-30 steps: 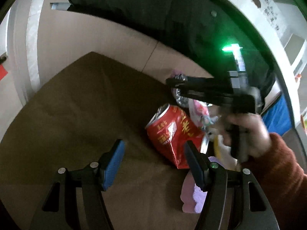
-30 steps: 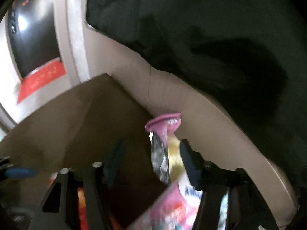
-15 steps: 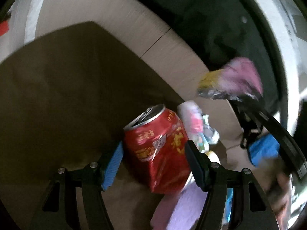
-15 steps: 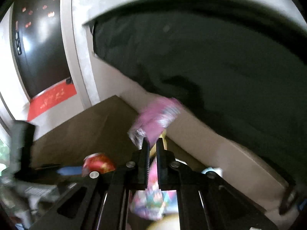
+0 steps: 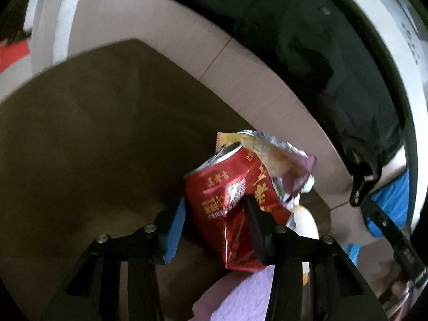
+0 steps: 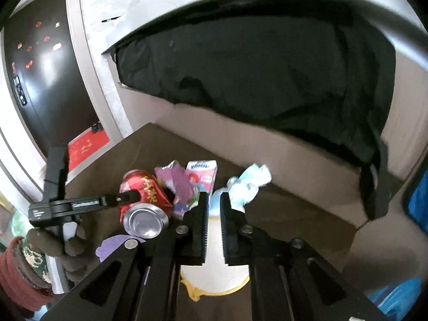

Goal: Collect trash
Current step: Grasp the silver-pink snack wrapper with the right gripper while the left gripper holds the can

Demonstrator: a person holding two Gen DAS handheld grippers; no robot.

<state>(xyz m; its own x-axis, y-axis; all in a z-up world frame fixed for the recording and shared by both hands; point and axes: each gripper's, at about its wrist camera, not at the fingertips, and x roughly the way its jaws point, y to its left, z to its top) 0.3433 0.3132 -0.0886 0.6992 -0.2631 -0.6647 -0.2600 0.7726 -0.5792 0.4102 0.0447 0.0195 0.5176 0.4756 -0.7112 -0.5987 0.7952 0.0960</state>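
Observation:
My left gripper (image 5: 214, 214) is shut on a crushed red drink can (image 5: 230, 187), its fingers pressing the can's sides; the can also shows in the right wrist view (image 6: 141, 195). A purple and yellow snack wrapper (image 5: 275, 152) lies right behind the can on the brown table (image 5: 80, 147). My right gripper (image 6: 214, 206) hangs above the table with its jaws a narrow gap apart and nothing between them. Below it are the wrapper (image 6: 176, 179), a pink drink carton (image 6: 200, 176), a crumpled blue-white tissue (image 6: 248, 184) and a white cup-like object (image 6: 214, 267).
A lilac foam piece (image 5: 240, 294) lies near the table's front edge. A black cloth (image 6: 267, 67) hangs over the wall ledge behind the table. A dark door (image 6: 40, 67) stands at the left. Something blue (image 5: 393, 195) sits at the far right.
My left gripper closed on the red can. My right gripper lifted the purple wrapper, let it drop behind the can, and pulled back and up.

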